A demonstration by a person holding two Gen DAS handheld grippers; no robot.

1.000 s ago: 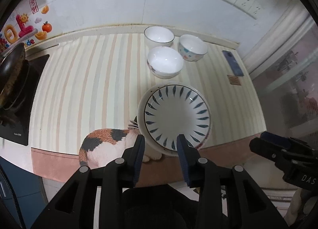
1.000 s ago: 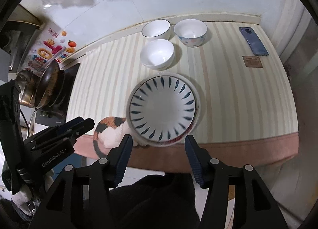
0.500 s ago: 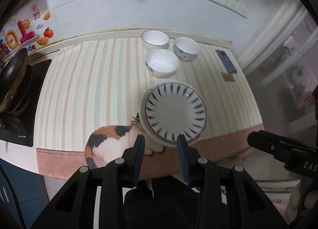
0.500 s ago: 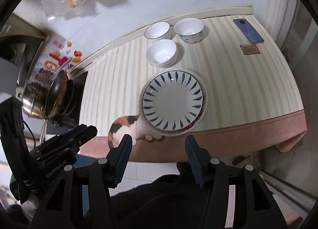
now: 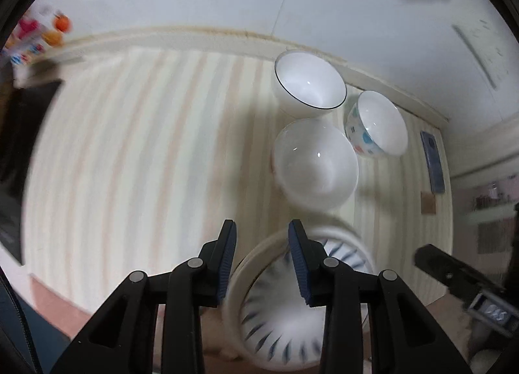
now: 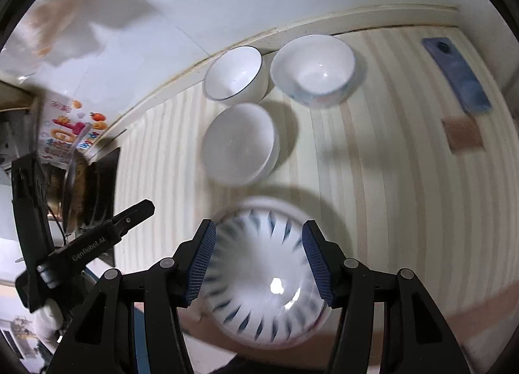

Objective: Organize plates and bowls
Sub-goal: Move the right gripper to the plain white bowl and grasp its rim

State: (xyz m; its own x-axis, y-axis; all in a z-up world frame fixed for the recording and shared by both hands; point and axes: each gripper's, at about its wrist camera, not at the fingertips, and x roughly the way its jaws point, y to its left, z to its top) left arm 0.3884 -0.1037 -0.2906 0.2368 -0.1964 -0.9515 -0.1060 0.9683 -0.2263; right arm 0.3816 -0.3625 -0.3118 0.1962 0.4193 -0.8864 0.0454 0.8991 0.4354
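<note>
The desk (image 6: 405,179), under a striped cloth, carries everything; its near edge lies just below the stacked plates (image 6: 269,280), a blue-leaf plate on a plain one, so any lift should go straight up, not outward. Behind the plates sit three bowls: the plain white bowl (image 6: 240,144) nearest, the dark-rimmed bowl (image 6: 235,72) and the dotted bowl (image 6: 313,67) against the wall. The right gripper (image 6: 259,260) hovers over the plates, jaws about half apart and empty. The left gripper (image 5: 261,260) stands at the plates' left rim, jaws narrowly parted, holding nothing. To do this well, I judge each gripper should pinch a rim edge squarely, keeping the stack level and clear of the nearest bowl.
</note>
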